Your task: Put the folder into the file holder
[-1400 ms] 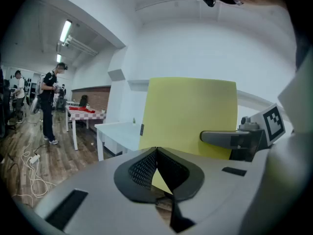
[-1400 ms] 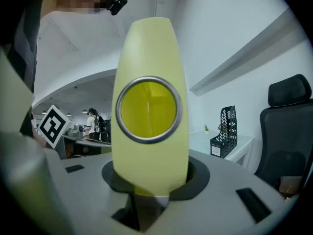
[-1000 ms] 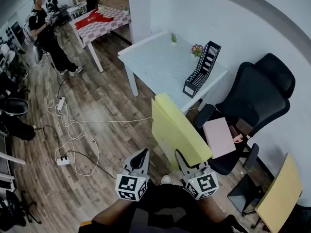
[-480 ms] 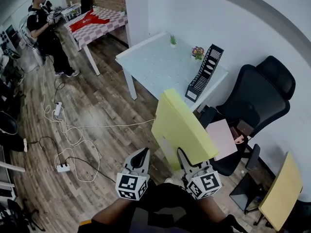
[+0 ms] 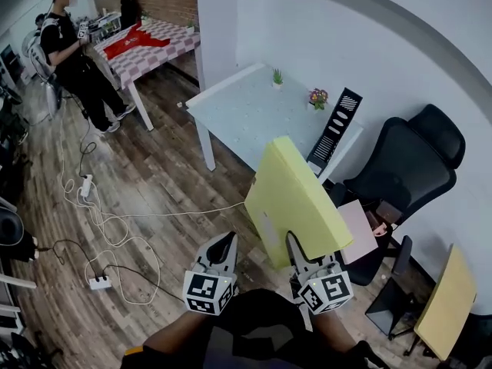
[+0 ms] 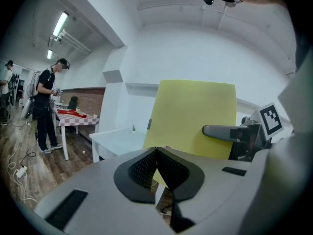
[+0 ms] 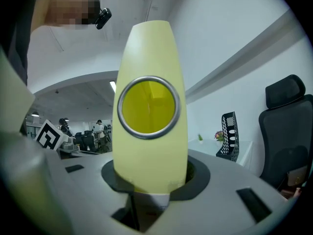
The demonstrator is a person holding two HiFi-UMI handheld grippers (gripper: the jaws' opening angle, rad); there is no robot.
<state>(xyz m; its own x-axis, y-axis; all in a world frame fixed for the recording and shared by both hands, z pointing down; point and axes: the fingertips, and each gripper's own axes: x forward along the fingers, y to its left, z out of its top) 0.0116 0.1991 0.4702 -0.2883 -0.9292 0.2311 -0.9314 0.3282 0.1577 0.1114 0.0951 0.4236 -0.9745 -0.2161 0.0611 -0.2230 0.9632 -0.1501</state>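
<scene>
A thick yellow folder stands upright in front of me, with my right gripper shut on its lower spine. In the right gripper view the folder's spine with its ring hole fills the middle, clamped between the jaws of the right gripper. The black perforated file holder stands on the far right part of the white table, beyond the folder; the file holder also shows to the right of the spine. My left gripper hangs left of the folder, shut and holding nothing; its pads meet at their tips.
A black office chair with a pink box on its seat stands right of the table. Another yellow folder leans at the far right. A small plant and flowers sit on the table. Cables lie on the floor; a person stands far left.
Both grippers and the folder have moved forward toward the white table, the folder rising a little. The grip on the folder is unchanged.
</scene>
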